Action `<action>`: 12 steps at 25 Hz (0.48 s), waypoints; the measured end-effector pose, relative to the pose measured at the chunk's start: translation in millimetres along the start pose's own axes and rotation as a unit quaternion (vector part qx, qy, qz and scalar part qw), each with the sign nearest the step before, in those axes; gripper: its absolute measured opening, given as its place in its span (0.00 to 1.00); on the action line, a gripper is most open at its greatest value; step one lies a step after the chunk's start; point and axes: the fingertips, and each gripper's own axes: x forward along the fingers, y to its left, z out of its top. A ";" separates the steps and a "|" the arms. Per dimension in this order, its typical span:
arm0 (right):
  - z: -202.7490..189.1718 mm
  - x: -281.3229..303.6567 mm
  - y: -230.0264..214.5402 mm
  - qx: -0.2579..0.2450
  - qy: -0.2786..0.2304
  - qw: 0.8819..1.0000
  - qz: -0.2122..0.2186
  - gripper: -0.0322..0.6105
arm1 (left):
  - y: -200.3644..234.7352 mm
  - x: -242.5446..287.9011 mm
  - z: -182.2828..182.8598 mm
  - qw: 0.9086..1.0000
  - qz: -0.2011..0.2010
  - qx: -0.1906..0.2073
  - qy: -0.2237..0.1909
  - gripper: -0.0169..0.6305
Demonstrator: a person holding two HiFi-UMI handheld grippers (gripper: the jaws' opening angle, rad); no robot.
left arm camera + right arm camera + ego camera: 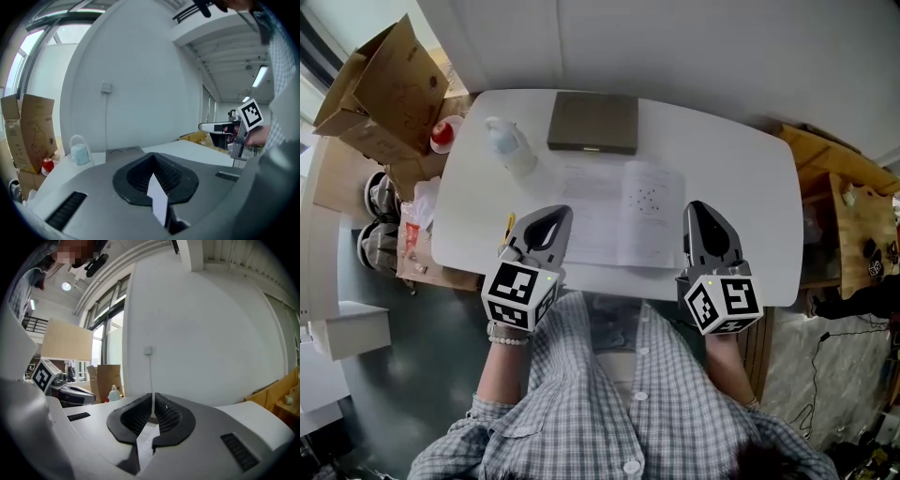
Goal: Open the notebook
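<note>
Notebook [623, 211] lies open and flat, 2 pages up, at the middle of the table's [741, 169] near edge. Left gripper [555, 216] and right gripper [699, 208] are held above that edge, 1 at each side of the notebook. Both jaw pairs are closed tip to tip, with nothing gripped. A flat brown case [593, 122] sits at the far edge, just behind the notebook. A clear bottle [511, 145] stands left of the case, toward the far-left corner. A cardboard box [389, 84] sits off the table past its left edge.
</note>
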 end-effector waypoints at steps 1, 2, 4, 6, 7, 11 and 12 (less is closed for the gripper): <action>8.0 0.8 3.4 -0.007 -0.009 1.000 0.005 0.10 | -1.8 -3.3 8.2 1.000 0.000 0.000 -0.010 0.04; 15.3 1.2 6.1 -0.012 -0.017 1.000 0.009 0.10 | -3.9 -6.4 15.9 1.000 0.000 0.002 -0.020 0.04; 28.9 0.8 10.4 -0.019 -0.034 0.999 0.016 0.10 | -8.1 -11.7 29.4 0.999 -0.002 0.007 -0.038 0.04; 42.0 -0.4 14.9 -0.026 -0.051 0.998 0.021 0.10 | -10.9 -16.7 40.4 0.999 -0.004 0.016 -0.050 0.04; 48.3 -1.0 17.4 -0.030 -0.059 0.997 0.024 0.10 | -11.7 -19.1 45.0 0.998 -0.003 0.022 -0.055 0.04; 66.4 -1.1 26.1 -0.047 -0.078 0.995 0.035 0.10 | -12.1 -26.7 60.4 0.997 -0.006 0.018 -0.077 0.04; 67.8 0.0 27.0 -0.051 -0.077 0.995 0.037 0.10 | -11.7 -28.0 64.8 0.996 -0.008 0.010 -0.085 0.04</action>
